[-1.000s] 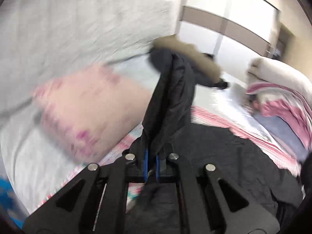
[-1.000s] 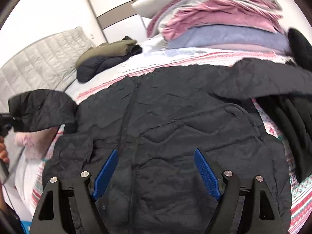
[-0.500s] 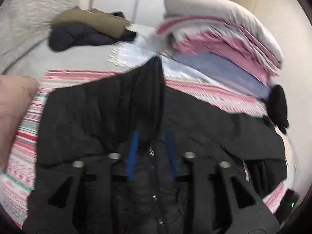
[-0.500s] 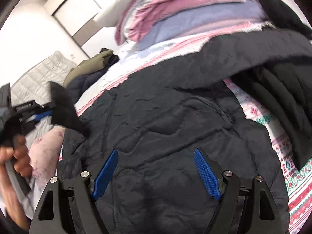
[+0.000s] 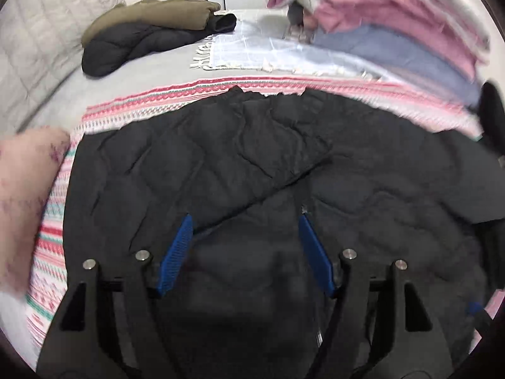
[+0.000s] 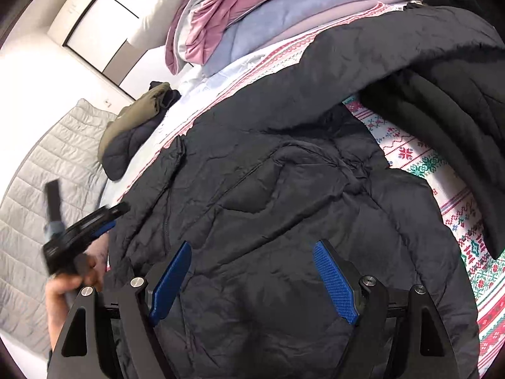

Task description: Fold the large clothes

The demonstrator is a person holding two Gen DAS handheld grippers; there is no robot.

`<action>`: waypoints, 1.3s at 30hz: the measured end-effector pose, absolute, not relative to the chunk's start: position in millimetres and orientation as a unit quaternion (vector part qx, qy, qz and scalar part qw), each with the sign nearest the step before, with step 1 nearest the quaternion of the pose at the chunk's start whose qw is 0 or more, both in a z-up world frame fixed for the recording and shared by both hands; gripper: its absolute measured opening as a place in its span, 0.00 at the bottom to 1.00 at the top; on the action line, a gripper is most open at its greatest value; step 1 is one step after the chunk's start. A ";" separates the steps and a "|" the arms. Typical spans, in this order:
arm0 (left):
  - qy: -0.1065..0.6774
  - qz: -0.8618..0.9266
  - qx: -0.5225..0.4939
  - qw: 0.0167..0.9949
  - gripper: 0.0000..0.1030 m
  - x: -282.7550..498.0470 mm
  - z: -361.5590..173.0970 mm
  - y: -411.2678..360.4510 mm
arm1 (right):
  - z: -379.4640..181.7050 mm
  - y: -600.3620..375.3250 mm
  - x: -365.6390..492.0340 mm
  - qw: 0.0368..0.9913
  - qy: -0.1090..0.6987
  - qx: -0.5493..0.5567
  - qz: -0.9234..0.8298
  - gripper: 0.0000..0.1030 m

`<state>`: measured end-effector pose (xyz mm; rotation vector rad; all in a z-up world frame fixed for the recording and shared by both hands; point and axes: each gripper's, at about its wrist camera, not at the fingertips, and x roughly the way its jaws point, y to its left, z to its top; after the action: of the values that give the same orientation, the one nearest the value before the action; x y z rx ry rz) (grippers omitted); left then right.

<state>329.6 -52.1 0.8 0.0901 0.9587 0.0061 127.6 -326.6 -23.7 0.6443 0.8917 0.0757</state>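
The bed (image 5: pixel 132 94) carries everything here; no container shows. A patterned blanket (image 6: pixel 419 161) in pink, red and green covers it. On the blanket lies the black quilted jacket (image 5: pixel 363 189), spread flat, with one sleeve (image 5: pixel 221 158) folded across its chest. At the far side, bedding (image 6: pixel 240 28) in pink, lilac and white is stacked in a pile. Near the grey headboard (image 5: pixel 34 50) lie an olive and a dark jacket (image 5: pixel 148 31), bundled together. A pink pillow (image 5: pixel 25 189) sits just beside the black jacket.

The left hand-held gripper (image 5: pixel 244 221) hangs over the folded sleeve, its jaws opening, nothing pinched between them. The right hand-held gripper (image 6: pixel 252 249) is released, jaws wide above the jacket's body.
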 end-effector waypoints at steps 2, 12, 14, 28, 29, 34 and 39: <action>0.465 0.026 0.103 0.879 0.68 346.1 -11.9 -78.7 | -25.5 -330.6 128.5 0.850 0.424 0.311 0.032 0.79; 0.442 0.087 0.253 0.856 0.56 398.9 -53.2 -136.7 | -30.7 -341.4 131.4 0.845 0.429 0.318 0.025 0.79; 0.450 0.081 0.227 0.860 0.02 406.2 -51.5 -128.4 | -31.7 -338.7 132.2 0.845 0.432 0.315 0.027 0.79; 0.381 -0.127 0.058 0.914 0.04 281.5 47.9 -65.5 | -35.1 -343.6 133.0 0.836 0.431 0.337 0.037 0.79; 0.397 -0.133 0.065 0.906 0.04 274.7 39.7 -68.8 | -35.4 -344.6 132.9 0.835 0.431 0.340 0.036 0.79; 0.512 -0.115 -0.006 0.851 0.06 296.8 -28.9 -65.3 | -35.7 -341.5 133.1 0.837 0.431 0.334 0.034 0.79; 0.532 -0.102 -0.084 0.837 0.13 307.6 -47.0 -56.6 | -37.1 -338.0 135.5 0.838 0.436 0.327 0.032 0.79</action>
<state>307.6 -56.6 -47.0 -0.1786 1.1252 -0.2156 135.5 -338.0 -37.1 0.6911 0.9228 0.0673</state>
